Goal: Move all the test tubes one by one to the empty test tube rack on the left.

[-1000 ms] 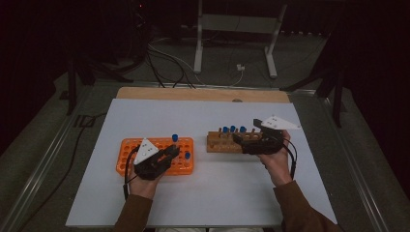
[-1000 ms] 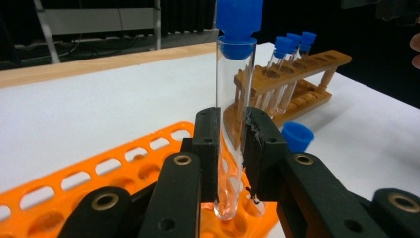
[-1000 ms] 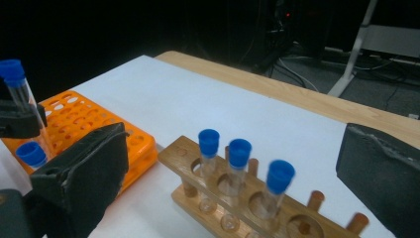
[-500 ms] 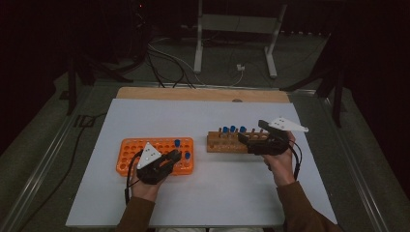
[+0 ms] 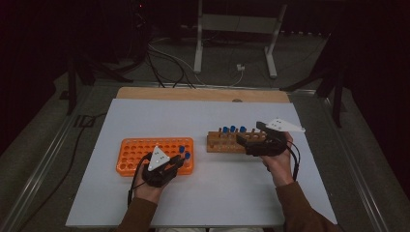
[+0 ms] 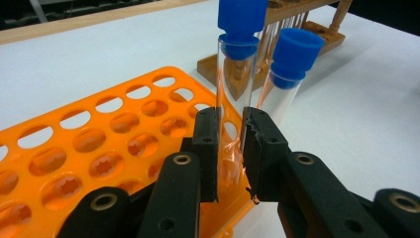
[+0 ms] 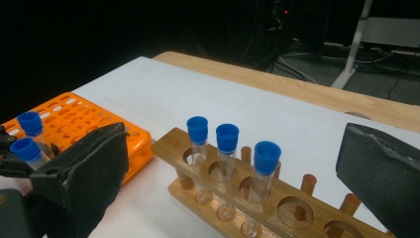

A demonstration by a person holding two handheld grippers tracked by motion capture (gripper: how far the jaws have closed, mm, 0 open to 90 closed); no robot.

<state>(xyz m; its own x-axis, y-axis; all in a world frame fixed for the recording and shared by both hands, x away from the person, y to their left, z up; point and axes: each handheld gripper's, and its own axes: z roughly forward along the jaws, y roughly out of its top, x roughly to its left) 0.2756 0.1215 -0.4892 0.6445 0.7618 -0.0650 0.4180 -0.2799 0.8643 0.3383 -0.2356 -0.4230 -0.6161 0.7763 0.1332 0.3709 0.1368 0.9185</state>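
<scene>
One blue-capped tube (image 6: 233, 89) stands upright between the left gripper's (image 6: 230, 148) jaws, which are clamped on its glass over the orange rack's (image 6: 99, 148) corner; the right gripper's (image 7: 233, 163) jaws gape wide, holding nothing.

Between the orange rack (image 5: 145, 152) and the wooden rack (image 5: 223, 142) you have a bare strip of counter (image 5: 232, 188), and the whole near edge lies open. Two capped tubes (image 5: 184, 153) crowd the orange rack's right end, and three tubes (image 7: 228, 148) stand upright in the wooden rack's left holes.

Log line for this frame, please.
left gripper: shut on capped tube at orange rack | right gripper: open, at wooden rack, three tubes in it
</scene>
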